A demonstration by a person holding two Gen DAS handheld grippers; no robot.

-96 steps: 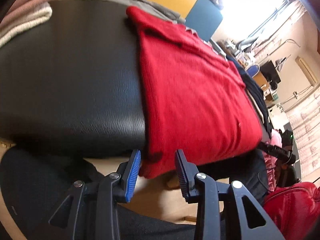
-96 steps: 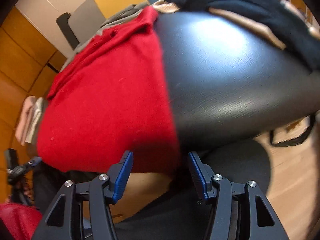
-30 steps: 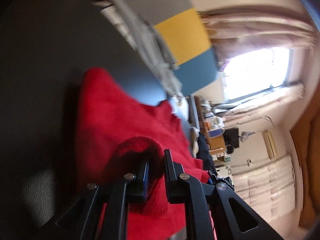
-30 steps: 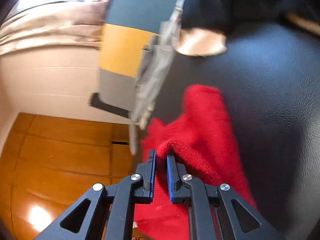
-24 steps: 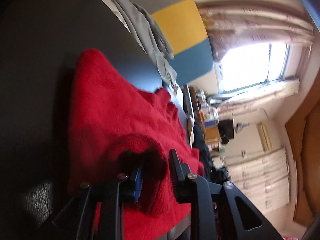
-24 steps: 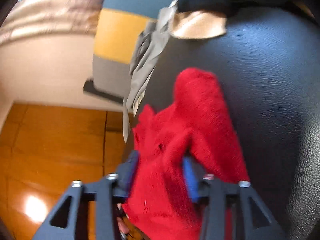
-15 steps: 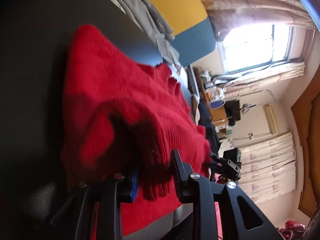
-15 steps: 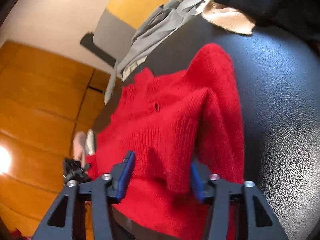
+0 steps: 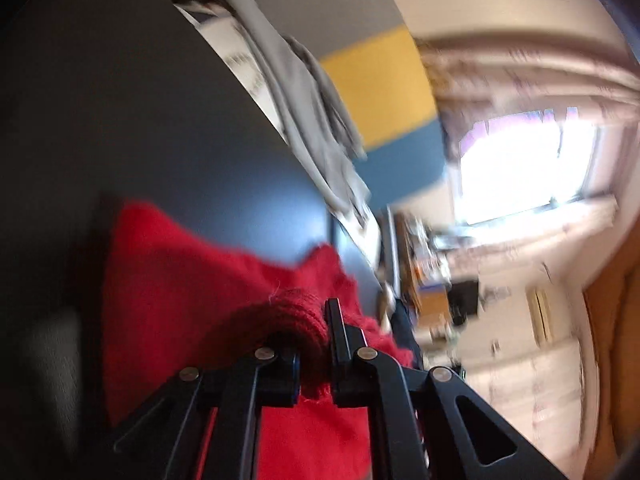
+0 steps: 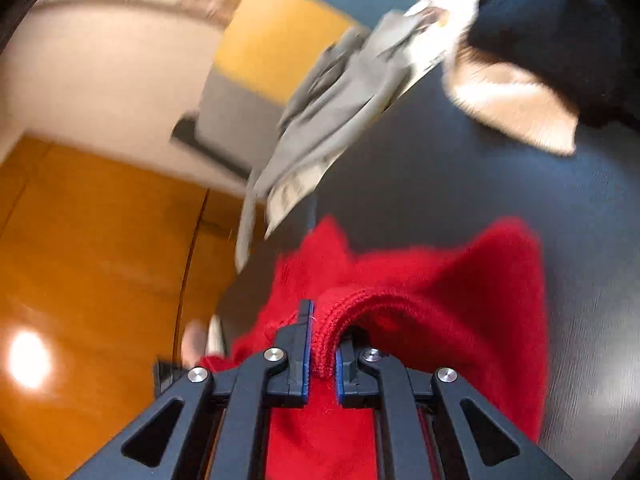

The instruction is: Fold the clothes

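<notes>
**Both grippers clamped on one red sweater**

Nearest the lens, the left gripper [image 9: 314, 344] is clenched on a rolled, ribbed fold of the sweater [image 9: 192, 292], the knit bulging up between its two fingers. Likewise, the right gripper [image 10: 320, 350] pinches a ribbed fold of the same sweater [image 10: 460, 300], with red knit filling the narrow gap between its blue-edged pads [image 10: 306, 356]. So: two grippers, one garment, each grasping its own fold.

Beyond the fingers the sweater spreads over a black, leather-like desk [image 9: 120, 128]. Its body lies flat under the raised folds; in the right wrist view one rounded corner points away toward the desk's far part [image 10: 480, 184].

Farther off, at the desk's far edge, a grey garment [image 9: 304, 120] lies crumpled, showing in both views [image 10: 340, 100]. Near it in the right wrist view sit a tan cloth [image 10: 516, 108] and, touching it on the far side, a dark navy one [image 10: 548, 24]. That makes three other garments past the sweater.

Behind the desk stands a panel [image 9: 380, 92] in grey, yellow and blue bands. A bright window [image 9: 520, 168] glares beyond, and orange wood panelling [image 10: 100, 240] fills the left of the right wrist view. Both views are motion-blurred.
</notes>
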